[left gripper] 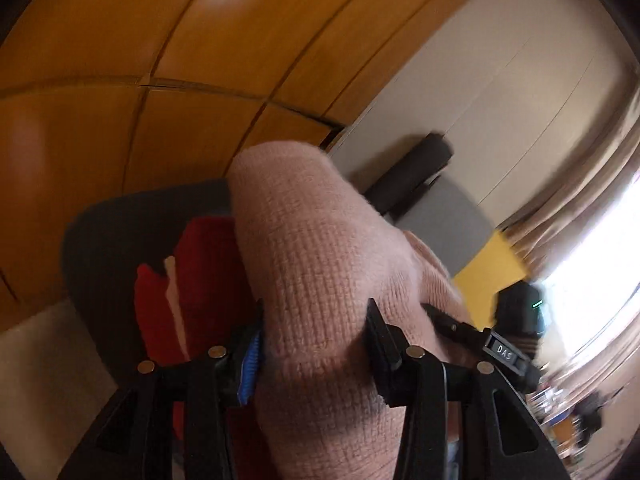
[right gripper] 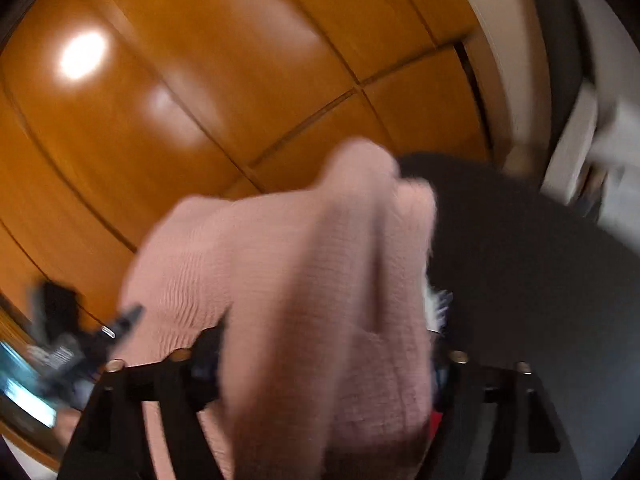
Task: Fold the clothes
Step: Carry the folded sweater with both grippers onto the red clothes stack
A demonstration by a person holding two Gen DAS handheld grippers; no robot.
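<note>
A pink knitted garment (left gripper: 316, 264) fills the middle of the left wrist view, and my left gripper (left gripper: 316, 336) is shut on a thick fold of it. The same pink knit (right gripper: 304, 272) bulges between the fingers in the blurred right wrist view, with my right gripper (right gripper: 324, 348) shut on it. Both grippers hold the garment up in front of wooden panels. The other gripper (left gripper: 500, 352) shows at the right edge of the left wrist view, close to the cloth.
A red garment with a white stripe (left gripper: 192, 292) lies on a dark grey chair seat (left gripper: 104, 264) below left. Orange wooden panels (left gripper: 160, 60) stand behind. A black chair back (left gripper: 416, 172), a yellow surface (left gripper: 492, 276) and curtains (left gripper: 580, 184) are at the right.
</note>
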